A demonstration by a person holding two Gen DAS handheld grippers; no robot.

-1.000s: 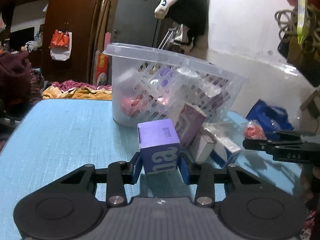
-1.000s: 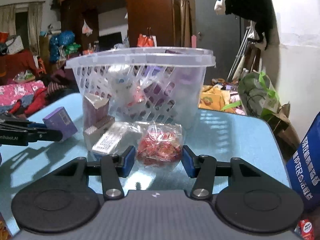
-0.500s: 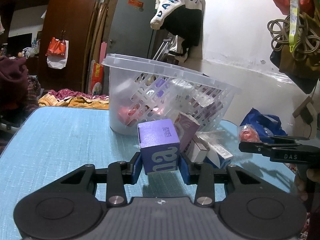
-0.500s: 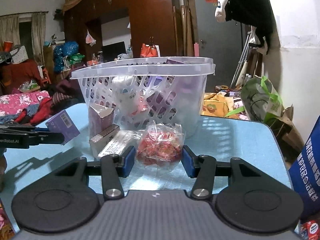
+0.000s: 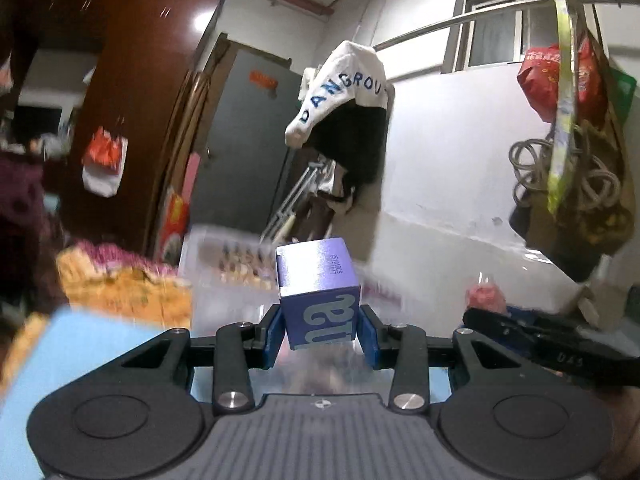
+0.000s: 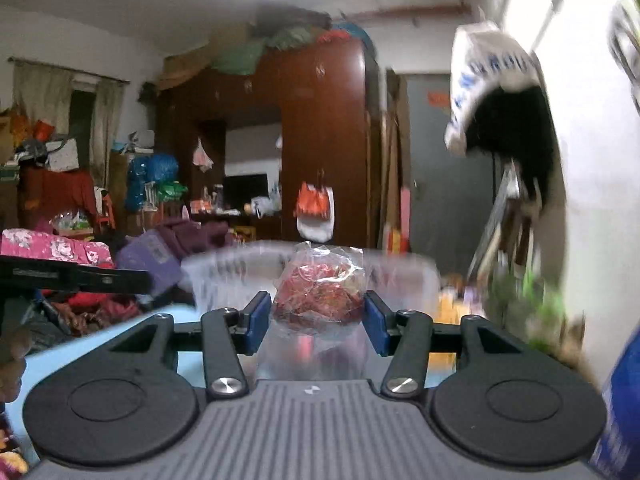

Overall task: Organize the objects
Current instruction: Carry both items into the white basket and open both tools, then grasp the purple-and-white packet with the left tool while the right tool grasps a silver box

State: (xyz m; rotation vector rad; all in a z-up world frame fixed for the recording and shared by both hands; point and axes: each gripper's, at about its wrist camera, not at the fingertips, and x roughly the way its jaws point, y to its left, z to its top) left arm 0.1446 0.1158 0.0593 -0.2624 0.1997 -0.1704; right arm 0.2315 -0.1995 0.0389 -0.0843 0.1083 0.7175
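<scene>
Between the matt blue pads of the left gripper (image 5: pixel 320 334) sits a small purple cardboard box (image 5: pixel 318 294), its printed faces smooth with a faint sheen. The gripper's body is matt black plastic, ribbed grey on top, with shiny metal screw heads. The right gripper (image 6: pixel 316 322), of the same make, pinches a crinkled clear plastic bag of red contents (image 6: pixel 320 292), glossy where it catches the light. Just beyond both tools a translucent white plastic lattice basket (image 6: pixel 404 276) looks smooth though blurred. Under them lies a light-blue woven tablecloth (image 5: pixel 92 340), matt. Further off, a dark reddish wooden wardrobe (image 6: pixel 324 140) shines with varnish.
</scene>
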